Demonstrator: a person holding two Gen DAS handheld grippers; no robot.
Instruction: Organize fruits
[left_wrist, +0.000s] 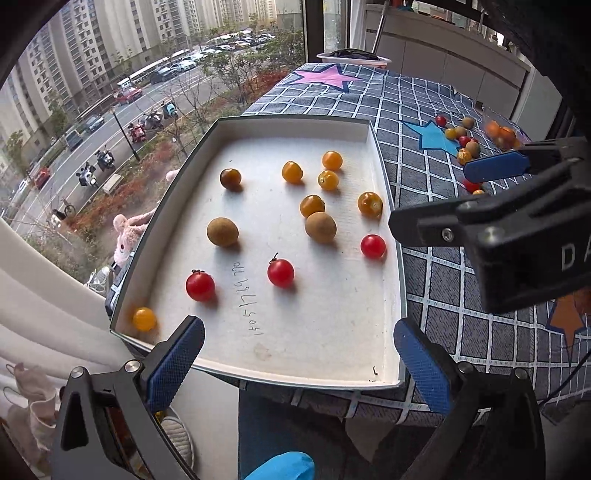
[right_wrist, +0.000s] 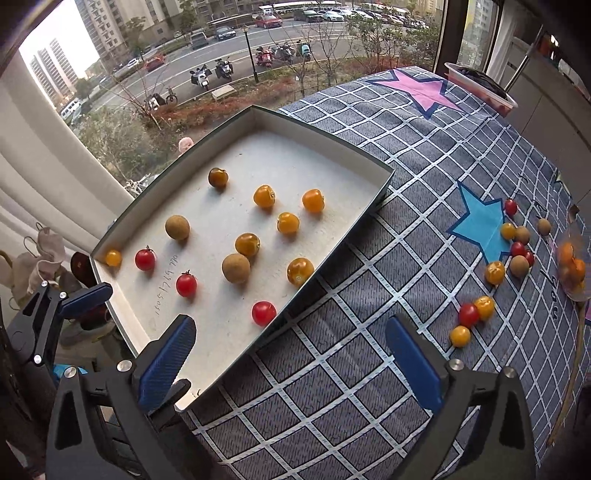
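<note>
A shallow white tray (left_wrist: 317, 343) lies on the checked cloth at the table's window edge. It holds several small fruits: red tomatoes (left_wrist: 280, 272), yellow tomatoes (left_wrist: 331, 160) and brown round fruits (left_wrist: 320, 227). One yellow tomato (left_wrist: 144, 318) sits blurred in the near left corner. My left gripper (left_wrist: 297, 328) hangs open over the tray's near end, nothing between its fingers. My right gripper (right_wrist: 290, 325) is open above the tray's right wall, just past a red tomato (right_wrist: 263, 313). More loose fruits (right_wrist: 476, 310) lie on the cloth to the right.
The checked star-print cloth (right_wrist: 369, 387) covers the table. A clear bag of orange fruits (right_wrist: 572, 266) sits at the far right. A pink-rimmed bin (right_wrist: 480, 85) stands at the back. A window runs along the tray's far side; a blue-gloved hand (left_wrist: 284, 467) shows below.
</note>
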